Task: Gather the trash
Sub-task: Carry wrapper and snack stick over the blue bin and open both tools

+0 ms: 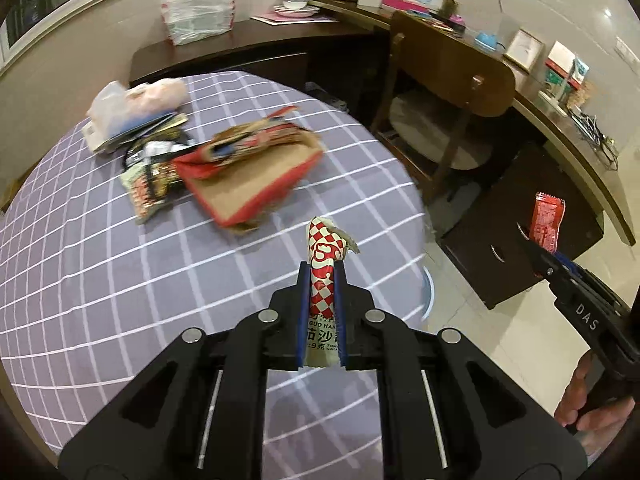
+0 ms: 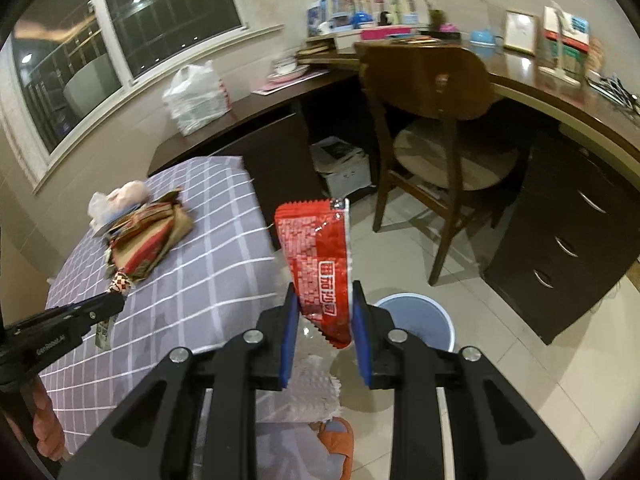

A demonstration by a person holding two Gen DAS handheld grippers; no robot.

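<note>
Left wrist view: left hand-held gripper (image 1: 323, 270), black with blue pads, is clamped narrow on a slim red-and-white checkered sauce sachet (image 1: 323, 276) that stands up between the pads, its torn top curling rightward.
Sachet writing: "GUO HAN" and Chinese characters on the lower part; the rest is hidden by the pads.
Right wrist view: right hand-held gripper (image 2: 323, 292) is closed on a glossy red foil sachet (image 2: 316, 264) with a crinkled, serrated lower edge and a white label of Chinese characters; it rises upright above the pads.
Other gripper's marking: "DAS" in white on the black body seen at the right edge of the left view.
Surface: purple cloth with a white grid (image 1: 120, 280), soft and flat, covers what the things lie on; its right edge drops to the tiled floor (image 2: 500, 360).
Remaining trash: a flattened brown cardboard box with red trim (image 1: 252, 184), blurred, lies near crumpled printed wrappers (image 1: 150, 184) and a thin pale plastic bag (image 1: 132, 100), all bunched at the far left side of the cloth.
Bin: round light-blue plastic bin (image 2: 416, 316) stands on the floor just beside the cloth's edge, directly behind the right gripper's fingers in the right view.
Open room: bare cloth stretches between the left gripper and the pile; clear tiles lie between the bin and a wooden chair (image 2: 432, 92).
Surroundings: dark wooden counter (image 2: 532, 96) curves along the wall, carrying a white plastic bag (image 2: 196, 100), books and a framed picture.
Person: fingers (image 1: 580, 396) wrap the right gripper's handle.
</note>
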